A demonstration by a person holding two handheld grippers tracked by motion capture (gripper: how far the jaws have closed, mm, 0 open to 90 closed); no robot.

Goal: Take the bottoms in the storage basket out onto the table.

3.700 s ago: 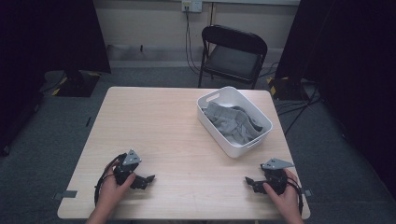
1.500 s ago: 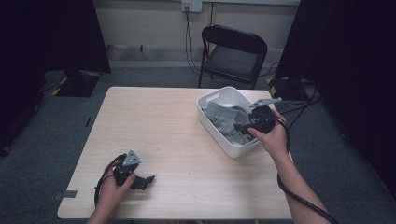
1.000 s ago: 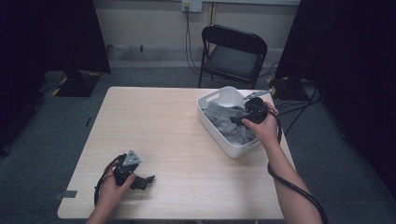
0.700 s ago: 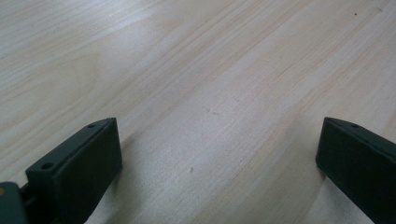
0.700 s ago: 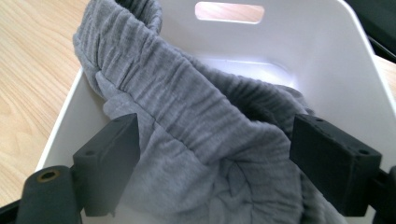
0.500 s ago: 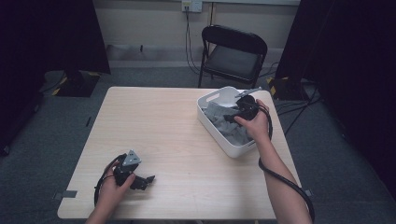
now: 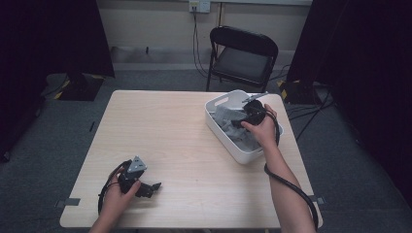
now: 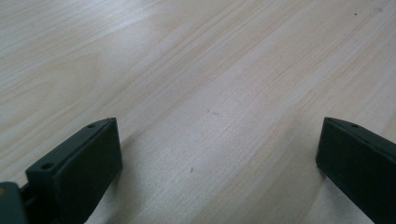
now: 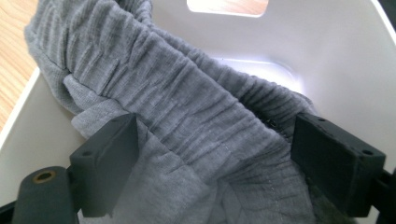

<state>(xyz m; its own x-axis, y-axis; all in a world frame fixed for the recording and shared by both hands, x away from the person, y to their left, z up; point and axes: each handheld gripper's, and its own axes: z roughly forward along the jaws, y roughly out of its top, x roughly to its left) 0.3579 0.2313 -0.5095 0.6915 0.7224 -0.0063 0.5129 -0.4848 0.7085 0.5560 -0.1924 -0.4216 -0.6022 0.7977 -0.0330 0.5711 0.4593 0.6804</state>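
Note:
A white plastic bin stands at the table's far right with a crumpled grey ribbed garment inside. My right gripper reaches down into the bin; its jaws stand wide open on either side of a gathered band of the grey cloth, pressing into it. At the table's near left my left gripper rests on the wood in the person's hand, open, with bare tabletop between its fingers.
A black folding chair stands behind the table's far edge. Cables run along the floor at the right. The bin's white wall with a handle cut-out rises just beyond the cloth. The light wooden table spreads between the two hands.
My right gripper has left the table's near right corner, travelled up to the bin, and lowered into the grey garment. The left gripper has stayed put.

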